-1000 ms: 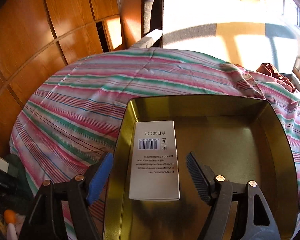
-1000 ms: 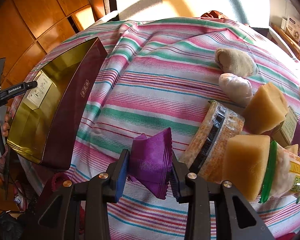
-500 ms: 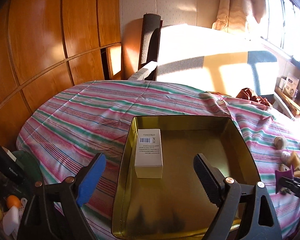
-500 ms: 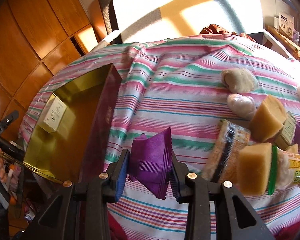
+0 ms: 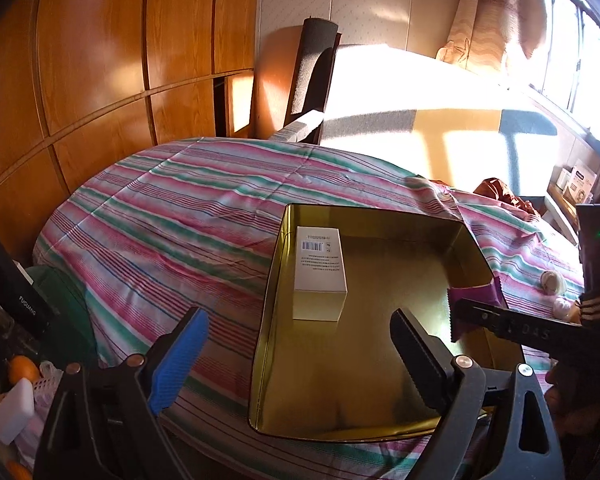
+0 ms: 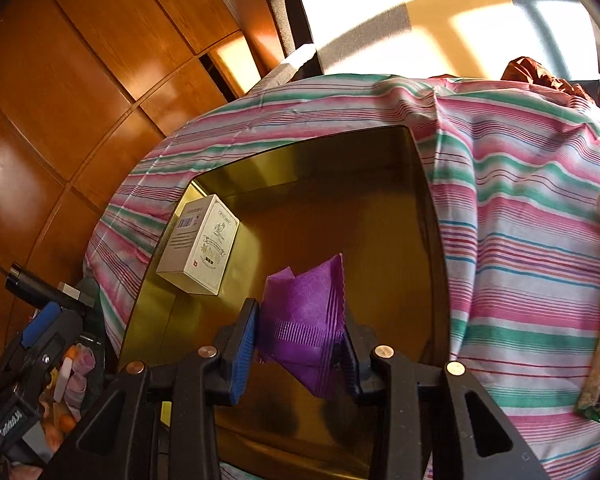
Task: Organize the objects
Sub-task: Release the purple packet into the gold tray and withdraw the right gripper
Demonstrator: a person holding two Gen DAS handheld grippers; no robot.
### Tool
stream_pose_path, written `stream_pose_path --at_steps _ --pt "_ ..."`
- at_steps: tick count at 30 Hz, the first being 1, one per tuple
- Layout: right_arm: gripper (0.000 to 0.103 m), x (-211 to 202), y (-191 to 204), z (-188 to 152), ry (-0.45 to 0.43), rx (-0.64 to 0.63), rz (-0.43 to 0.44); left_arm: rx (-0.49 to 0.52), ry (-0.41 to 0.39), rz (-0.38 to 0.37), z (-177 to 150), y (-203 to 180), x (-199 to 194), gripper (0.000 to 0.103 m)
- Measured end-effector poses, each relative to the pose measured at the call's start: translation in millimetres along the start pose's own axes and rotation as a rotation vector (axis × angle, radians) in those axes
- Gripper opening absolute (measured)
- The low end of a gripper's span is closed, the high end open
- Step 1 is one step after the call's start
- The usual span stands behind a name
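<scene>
Purple packet: clamped between the pads of the right gripper; lower centre of the right wrist view, above the gold tin
White box: inside the tin, against its left wall
Left gripper: jaws spread, just been widening; nothing between them
Striped cloth: under the tin; covers the table
</scene>
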State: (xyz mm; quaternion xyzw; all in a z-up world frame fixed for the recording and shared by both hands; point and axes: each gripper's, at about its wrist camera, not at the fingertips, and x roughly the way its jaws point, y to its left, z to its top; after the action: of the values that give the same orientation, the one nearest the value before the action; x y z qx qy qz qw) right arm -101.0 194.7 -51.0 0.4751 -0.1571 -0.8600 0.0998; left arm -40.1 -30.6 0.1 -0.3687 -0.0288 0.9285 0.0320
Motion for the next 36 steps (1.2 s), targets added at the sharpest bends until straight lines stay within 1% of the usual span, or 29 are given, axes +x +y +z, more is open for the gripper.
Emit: stream_pose_path --at_steps 9,14,17,21,22,26,29,36 --pt "0.037 42.1 21.5 27.4 0.003 -0.032 -0.102 -0.031 0.034 0.013 -15.9 25.7 6.4 0.093" --pt "0.037 58.6 34.7 37.0 -0.021 -0.070 -0.173 -0.061 0.068 0.005 -21.6 34.0 13.0 0.093" --pt "0.038 63.1 41.4 40.0 -0.045 -0.101 -0.215 -0.053 0.064 0.014 -24.2 34.0 13.0 0.093" --pt "0.040 56.1 45.8 41.8 -0.078 -0.127 -0.245 -0.028 0.047 0.033 -26.4 31.3 12.3 0.093" --pt "0.043 52.9 46.2 41.7 -0.086 -0.131 -0.251 -0.029 0.046 0.029 -26.9 31.2 11.9 0.093" --pt "0.043 36.7 48.7 38.0 -0.123 -0.149 -0.265 -0.024 0.020 0.030 -26.5 27.8 5.6 0.093" --pt "0.044 19.5 49.7 31.0 -0.163 -0.172 -0.288 -0.016 0.001 0.027 -24.8 23.9 -0.3 0.093" --pt "0.044 -18.7 32.8 6.8 -0.226 -0.176 -0.360 -0.006 0.004 -0.003 -24.9 12.0 -3.5 0.093"
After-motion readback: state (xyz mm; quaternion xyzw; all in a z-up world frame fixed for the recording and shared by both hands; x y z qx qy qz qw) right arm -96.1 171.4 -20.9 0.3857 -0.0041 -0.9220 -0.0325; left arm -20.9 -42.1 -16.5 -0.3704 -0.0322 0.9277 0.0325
